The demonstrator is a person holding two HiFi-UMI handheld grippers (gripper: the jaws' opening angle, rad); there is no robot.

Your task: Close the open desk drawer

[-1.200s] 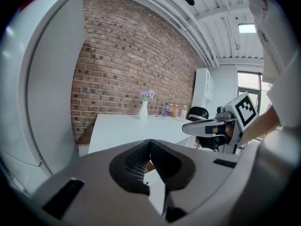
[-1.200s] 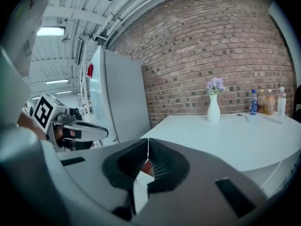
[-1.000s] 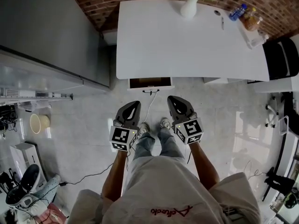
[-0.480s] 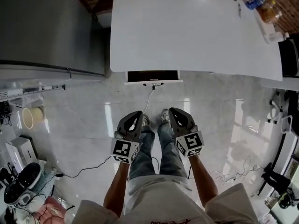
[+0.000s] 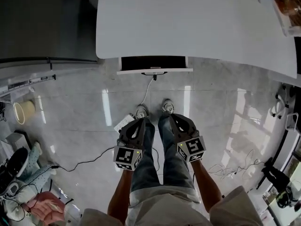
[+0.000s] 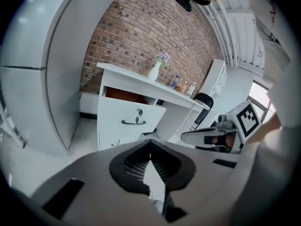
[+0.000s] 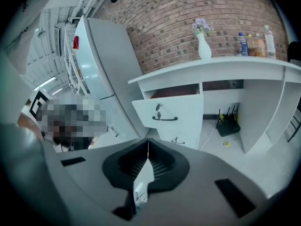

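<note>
The white desk (image 5: pixel 197 22) fills the top of the head view. Its top drawer (image 5: pixel 154 64) stands pulled out below the desk edge, dark inside. The left gripper view shows the drawer front (image 6: pixel 134 117) with a black handle (image 6: pixel 133 122) and a key above it. The same drawer front (image 7: pixel 175 112) sits ahead in the right gripper view. My left gripper (image 5: pixel 141 122) and right gripper (image 5: pixel 173 118) hang side by side over the person's legs, well short of the drawer. Both are shut with nothing between their jaws, the left gripper (image 6: pixel 150 150) and right gripper (image 7: pixel 148 143) each closed to a seam.
A tall grey cabinet (image 5: pixel 47 22) stands left of the desk. A power strip (image 5: pixel 123 123) and cables (image 5: pixel 84 159) lie on the glossy floor. On the desk stand a vase (image 7: pixel 203 48) and bottles (image 7: pixel 254 44). A router (image 7: pixel 227 126) sits under it, a black chair (image 6: pixel 203 102) beside it.
Both grippers have sunk and now sit lower in the head view, still side by side and shut. The desk and its open drawer have grown larger and come nearer.
</note>
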